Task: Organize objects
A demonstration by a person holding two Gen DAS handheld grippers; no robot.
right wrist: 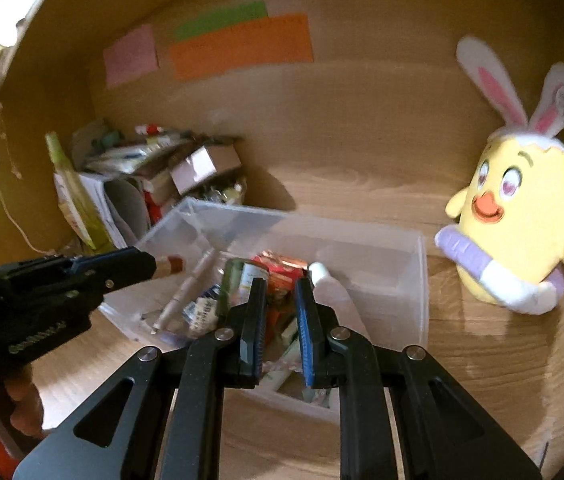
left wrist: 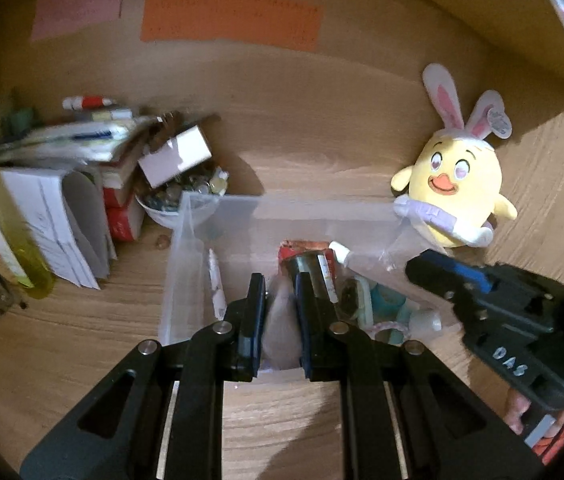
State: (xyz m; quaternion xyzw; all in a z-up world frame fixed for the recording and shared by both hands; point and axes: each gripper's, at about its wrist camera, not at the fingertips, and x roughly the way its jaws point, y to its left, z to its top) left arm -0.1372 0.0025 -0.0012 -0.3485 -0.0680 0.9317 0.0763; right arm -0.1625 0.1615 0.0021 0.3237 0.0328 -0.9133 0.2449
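Note:
A clear plastic bin [left wrist: 302, 216] [right wrist: 362, 248] stands on the wooden shelf. It holds pens, a dark can [right wrist: 238, 280], a red packet [right wrist: 282, 270] and a white tube [right wrist: 330, 288]. My left gripper [left wrist: 280, 280] is shut on the bin's near wall at its left end; in the right wrist view it [right wrist: 150, 266] shows at that edge. My right gripper [right wrist: 280, 284] is shut on the bin's wall at the right end, and its tip [left wrist: 412, 266] shows at the bin's right corner in the left wrist view.
A yellow chick plush [left wrist: 454, 196] [right wrist: 522, 232] with bunny ears leans against the right side. At the left is a pile of books and papers [left wrist: 62, 208], a small box [left wrist: 176, 156] and a bowl [left wrist: 186, 204] of small items. Coloured notes [left wrist: 230, 16] hang on the back wall.

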